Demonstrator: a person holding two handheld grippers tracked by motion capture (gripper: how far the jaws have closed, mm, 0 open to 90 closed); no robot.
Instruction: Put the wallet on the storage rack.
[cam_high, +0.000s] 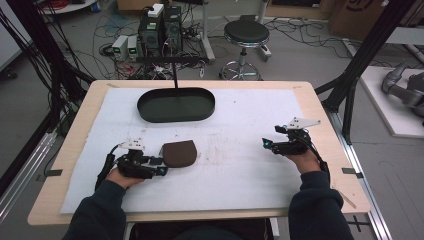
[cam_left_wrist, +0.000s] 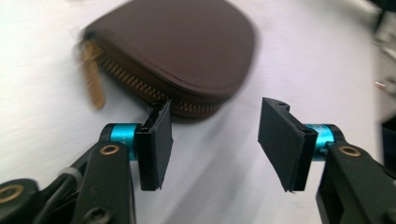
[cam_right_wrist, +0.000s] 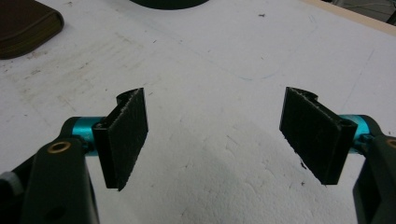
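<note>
A brown zipped pouch (cam_high: 179, 153) lies on the white mat, left of centre; in the left gripper view the pouch (cam_left_wrist: 182, 46) shows its gold zip and pull tab. My left gripper (cam_high: 161, 166) sits just left of it, open, and the left gripper (cam_left_wrist: 212, 140) has one pad close against the zip edge with nothing between the jaws. At the right of the mat, my right gripper (cam_high: 265, 143) hovers open, and the right gripper (cam_right_wrist: 215, 135) has bare mat between its pads. The pouch (cam_right_wrist: 25, 25) lies far off at that view's upper left.
A black oval tray (cam_high: 176, 104) stands at the back of the white mat (cam_high: 235, 165), which covers the wooden table (cam_high: 85, 107). Beyond the table are a stool (cam_high: 246, 34), computer boxes and cables on the floor.
</note>
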